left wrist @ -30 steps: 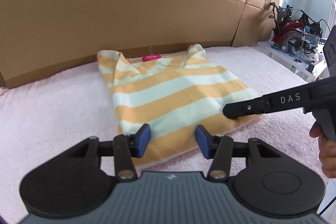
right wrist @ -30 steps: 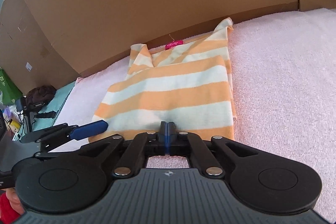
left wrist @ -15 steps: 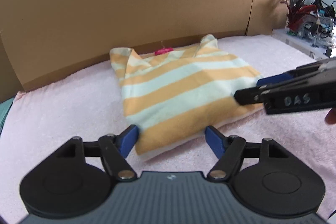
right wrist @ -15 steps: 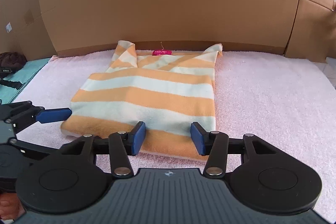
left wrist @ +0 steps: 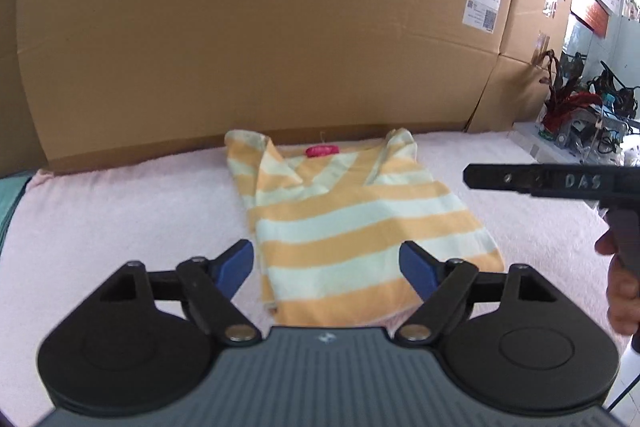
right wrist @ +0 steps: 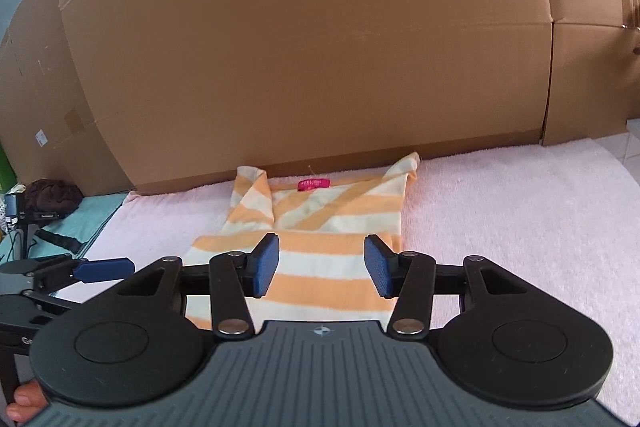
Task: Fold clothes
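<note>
Hovering with nothing held, the left gripper [left wrist: 326,265], its jaws just opened wider, and the part-open right gripper [right wrist: 322,265] are seen above the folded striped shirt [left wrist: 360,227] lying just ahead, whose near hem should be pinched evenly for the next fold.

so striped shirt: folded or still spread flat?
Folded. The striped shirt lies as a compact rectangle on the pink towel, sleeves tucked in, lower half doubled up over the body below the collar; neither gripper touches it.
</note>
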Motion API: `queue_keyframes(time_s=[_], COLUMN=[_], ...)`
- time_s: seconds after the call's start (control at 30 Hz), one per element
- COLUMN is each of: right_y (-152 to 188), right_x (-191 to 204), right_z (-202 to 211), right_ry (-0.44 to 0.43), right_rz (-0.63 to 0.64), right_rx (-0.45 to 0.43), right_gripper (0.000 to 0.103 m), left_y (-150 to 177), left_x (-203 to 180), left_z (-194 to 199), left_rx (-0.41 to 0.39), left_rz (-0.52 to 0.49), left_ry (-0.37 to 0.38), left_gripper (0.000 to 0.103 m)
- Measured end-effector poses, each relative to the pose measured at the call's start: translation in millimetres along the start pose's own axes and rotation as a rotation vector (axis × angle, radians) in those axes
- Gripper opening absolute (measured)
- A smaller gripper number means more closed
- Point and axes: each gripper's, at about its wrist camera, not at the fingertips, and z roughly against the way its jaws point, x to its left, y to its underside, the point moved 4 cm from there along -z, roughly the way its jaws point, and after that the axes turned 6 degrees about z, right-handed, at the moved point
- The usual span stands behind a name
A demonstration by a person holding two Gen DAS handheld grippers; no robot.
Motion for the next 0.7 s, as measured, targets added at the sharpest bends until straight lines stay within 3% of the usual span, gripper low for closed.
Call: queue_keyframes(time_s=[0.1, 0.13, 0.17, 0.23, 0.37, 0.5, 0.63, 0.7], right_y=[-0.4, 1.0, 3.2, 8.4, 20.0, 28.4, 19.8, 8.3], right_x=[3.3, 3.0, 2.3, 1.6, 7.2, 11.9, 10.5, 14.4], right_z=[-25.2, -32.8, -39.8, -52.1, -70.6, -72.0, -66.0, -59.0], right_ry=[0.042, 0.056, 0.059, 0.048, 0.096, 0.136, 0.126, 0.072], right_rz=[0.034, 0.036, 0.029, 0.016, 0.121, 0.209, 0.158, 0.136], right_rx=[0.001, 0.007, 0.016, 0.027, 0.053, 0.047, 0.015, -0.036], right_gripper=[0.048, 0.044, 0.041, 0.030, 0.026, 0.026, 0.027, 0.027], left_y=[-10.3, -10.4, -8.9, -6.8, -2.0, 11.1, -4.3, -15.4], left_x=[-10.8, -12.3, -11.1, -8.0, -0.7, -5.7, 3.7, -1.2], left_z=[-36.4, -50.6, -62.5, -76.9, -86.1, -81.9, -76.5, -67.2], left_rx=[0.030, 0.060, 0.077, 0.079, 0.034, -0.037, -0.012, -0.061], left_rz=[-0.017, -0.016, -0.012, -0.009, -0.032, -0.112, -0.034, -0.045], left_ry=[-0.014, -0.018, -0.026, -0.037, -0.060, -0.064, -0.008, -0.014], left_gripper=[0.060, 0.042, 0.030, 0.029, 0.032, 0.033, 0.033, 0.033])
